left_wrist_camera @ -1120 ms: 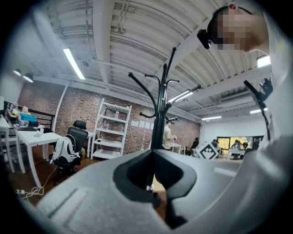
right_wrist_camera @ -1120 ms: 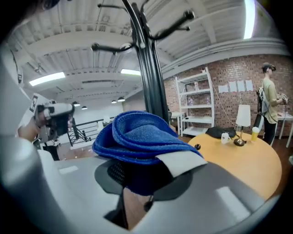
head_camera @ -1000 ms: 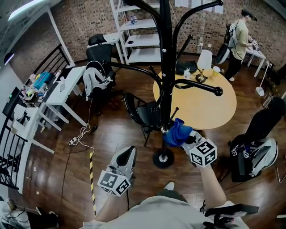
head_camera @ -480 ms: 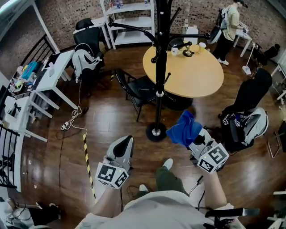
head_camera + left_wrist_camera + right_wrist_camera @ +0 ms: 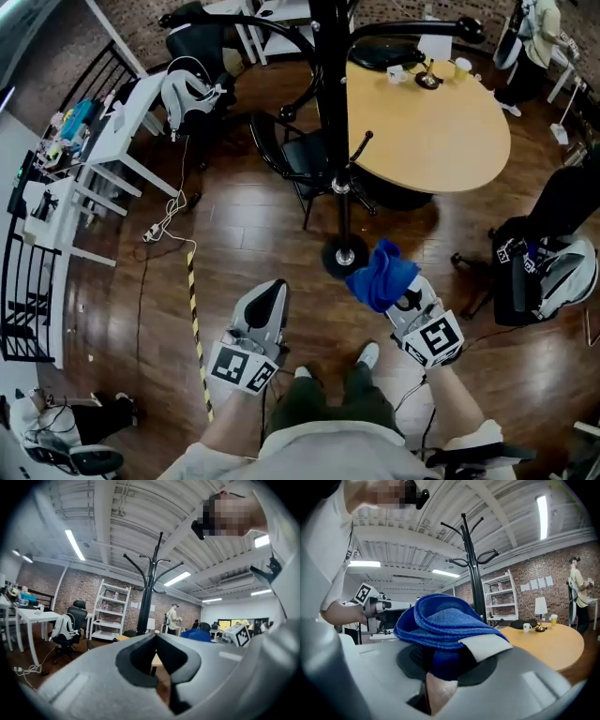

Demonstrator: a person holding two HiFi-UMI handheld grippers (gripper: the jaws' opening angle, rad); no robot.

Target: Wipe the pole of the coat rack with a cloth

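Nearest, the left claw (image 5: 269, 292) is held low over the wooden floor (image 5: 244, 234). Its jaws are shut tight together with nothing between them. To its right, the right claw (image 5: 401, 298) is clamped on a blue cloth (image 5: 380, 274), which bunches up in folds over the jaw tips. A white label (image 5: 483, 645) on the cloth lies against the right-hand jaw. In the head view the cloth sits just right of the coat rack's round base (image 5: 343, 255), clear of the pole (image 5: 330, 94). A yellow-and-black striped tape (image 5: 195, 319) runs along the floor left of the left claw.

Beyond the claws the black pole stands upright, with curved hooks (image 5: 487, 555) branching off higher up. A black chair (image 5: 298, 155) stands just left of the pole. A round wooden table (image 5: 450, 141) lies to the pole's right and carries a mug (image 5: 398, 74) and a small lamp (image 5: 540, 606). Farther left is a white table (image 5: 117, 127), and a person (image 5: 580, 590) stands at the far right by the brick wall (image 5: 534, 573).
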